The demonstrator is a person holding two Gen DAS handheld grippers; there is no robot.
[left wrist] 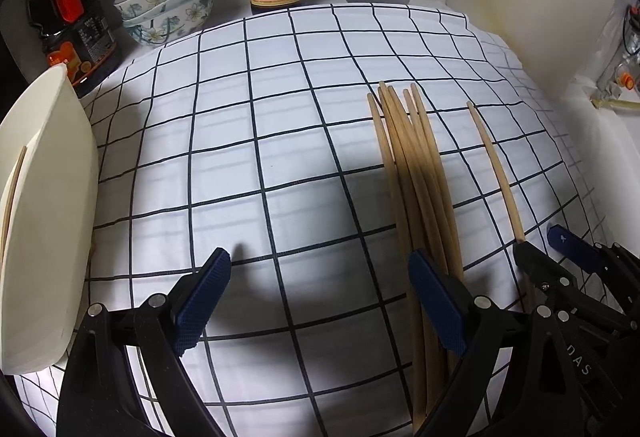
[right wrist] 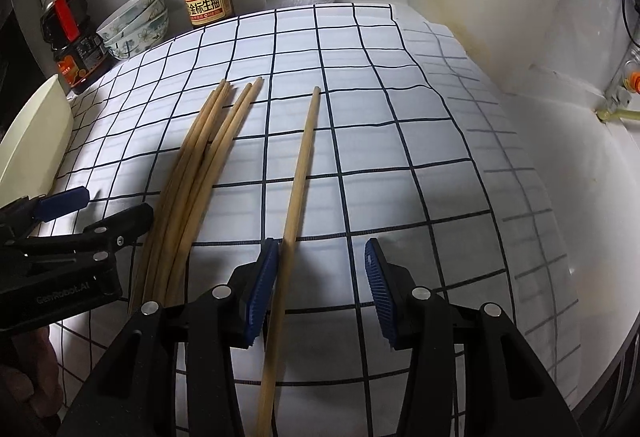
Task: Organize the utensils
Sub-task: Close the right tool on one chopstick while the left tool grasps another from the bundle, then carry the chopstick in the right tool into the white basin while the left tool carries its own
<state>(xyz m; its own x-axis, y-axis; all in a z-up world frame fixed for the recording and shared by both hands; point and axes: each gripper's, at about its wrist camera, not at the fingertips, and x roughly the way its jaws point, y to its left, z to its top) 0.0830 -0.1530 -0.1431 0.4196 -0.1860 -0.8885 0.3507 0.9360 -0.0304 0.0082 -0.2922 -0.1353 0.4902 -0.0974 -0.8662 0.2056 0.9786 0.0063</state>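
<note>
Chopsticks lie on the checked cloth (left wrist: pixel 280 141) covering the counter: a bundle (left wrist: pixel 416 173) of about five and a single chopstick (left wrist: pixel 494 169) just beside it on the right. I judge them light, stiff, smooth and apt to roll, so I would pinch one across its shaft near the thick end. In my left view, my left gripper (left wrist: pixel 320 301) has its jaws spread wide and empty; the bundle passes just outside the right-hand finger, not between the two. A cream holder (left wrist: pixel 44 197) at the left edge already has one stick in it. In my right view, my right gripper (right wrist: pixel 320 293) is partly spread, unclosed; the single chopstick (right wrist: pixel 298 173) runs between the jaws, against the left pad (right wrist: pixel 262 293), clear of the right pad.
</note>
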